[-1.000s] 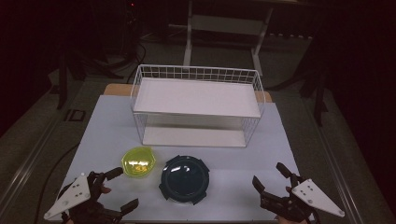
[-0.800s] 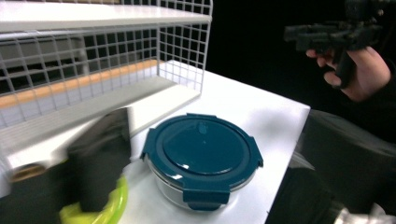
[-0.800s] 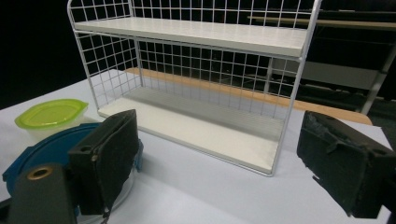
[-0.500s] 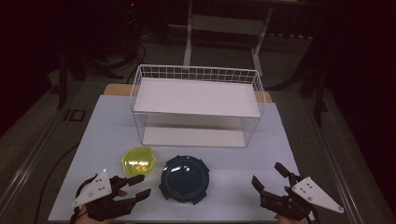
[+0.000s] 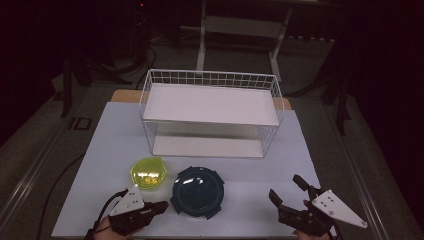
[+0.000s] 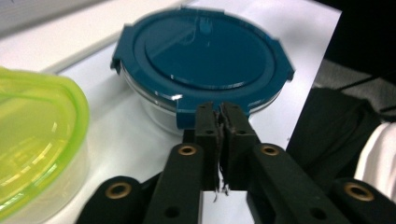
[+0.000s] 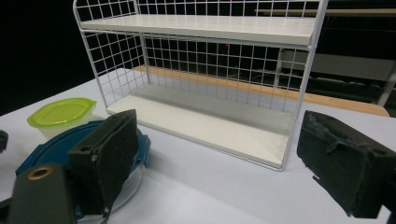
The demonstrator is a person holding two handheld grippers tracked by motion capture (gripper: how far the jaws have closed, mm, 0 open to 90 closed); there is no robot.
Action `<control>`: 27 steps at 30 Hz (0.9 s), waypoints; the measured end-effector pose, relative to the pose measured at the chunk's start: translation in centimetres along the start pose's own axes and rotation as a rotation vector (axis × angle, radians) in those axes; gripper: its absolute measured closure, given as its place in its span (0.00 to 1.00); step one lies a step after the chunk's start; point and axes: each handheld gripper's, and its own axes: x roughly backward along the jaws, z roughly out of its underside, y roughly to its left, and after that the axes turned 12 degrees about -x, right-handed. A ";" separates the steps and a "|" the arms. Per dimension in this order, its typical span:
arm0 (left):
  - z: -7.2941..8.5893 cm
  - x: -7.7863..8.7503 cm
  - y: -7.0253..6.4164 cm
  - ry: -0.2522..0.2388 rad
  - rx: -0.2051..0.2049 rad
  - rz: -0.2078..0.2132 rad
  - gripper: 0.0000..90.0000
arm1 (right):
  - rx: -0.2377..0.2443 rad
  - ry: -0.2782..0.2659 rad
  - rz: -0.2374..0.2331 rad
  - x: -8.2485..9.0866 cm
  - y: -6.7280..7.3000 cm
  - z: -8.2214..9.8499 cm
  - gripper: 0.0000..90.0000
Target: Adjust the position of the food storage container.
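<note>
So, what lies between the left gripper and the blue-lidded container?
Nothing: in the left gripper view the shut left gripper sits right at the lid tab of the blue-lidded container.

In the left gripper view, the near wall of the blue-lidded container (image 6: 203,60) is covered by the left gripper (image 6: 219,122), and whether its pads touch the lid tab cannot be determined. Beside that container, the yellow-lidded container (image 6: 35,140) is cut off by the left edge. In the right gripper view, the blue-lidded container (image 7: 65,144) is largely masked by a pad of the right gripper (image 7: 224,163).

Blue-lid container (image 5: 196,190), yellow-green container (image 5: 148,173), white wire rack (image 5: 210,112), black claws.
</note>
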 end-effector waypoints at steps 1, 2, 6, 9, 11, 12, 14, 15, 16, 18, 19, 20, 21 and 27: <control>0.1 -0.2 0.0 0.009 0.002 0.006 0.96 | -0.001 0.002 -0.003 0.0 0.0 0.0 0.14; 0.1 -0.5 0.0 0.020 -0.002 -0.001 0.97 | 0.000 0.003 -0.004 0.0 -0.1 0.0 0.14; 0.3 -1.3 -0.1 0.065 -0.007 0.004 0.97 | -0.005 0.008 -0.004 -0.1 -0.1 0.1 0.14; 0.4 -1.7 -0.1 0.074 -0.006 0.008 0.97 | -0.006 0.010 -0.005 -0.1 -0.2 0.1 0.14; 0.4 -2.1 0.0 0.086 0.004 0.012 0.97 | -0.006 0.010 -0.005 -0.1 -0.2 0.1 0.14; 0.4 -2.3 0.0 0.090 0.002 0.011 0.97 | -0.007 0.009 -0.005 -0.1 -0.3 0.1 0.14; 0.3 -2.4 0.0 0.088 0.002 0.013 0.97 | -0.008 0.009 -0.006 -0.1 -0.3 0.1 0.14; 0.3 -2.4 0.1 0.084 0.003 0.013 0.98 | -0.008 0.009 -0.006 -0.1 -0.3 0.1 0.14; 0.2 -2.4 0.2 0.079 0.011 0.014 0.98 | -0.008 0.008 -0.007 -0.1 -0.3 0.1 0.14; 0.2 -2.4 0.3 0.079 0.010 0.005 0.98 | -0.008 0.008 -0.006 0.0 -0.3 0.1 0.14; 0.1 -2.4 0.3 0.082 0.008 0.005 0.98 | -0.009 0.008 -0.007 0.0 -0.3 0.1 0.14; 0.1 -2.4 0.3 0.083 0.009 0.004 0.98 | -0.010 0.009 -0.008 0.0 -0.3 0.1 0.14; 0.1 -2.4 0.3 0.085 0.006 0.002 0.98 | -0.008 0.009 -0.007 -0.1 -0.3 0.1 0.14; -0.2 -2.7 0.5 0.095 0.008 -0.015 0.98 | -0.007 0.017 -0.011 -0.2 -0.2 0.2 0.14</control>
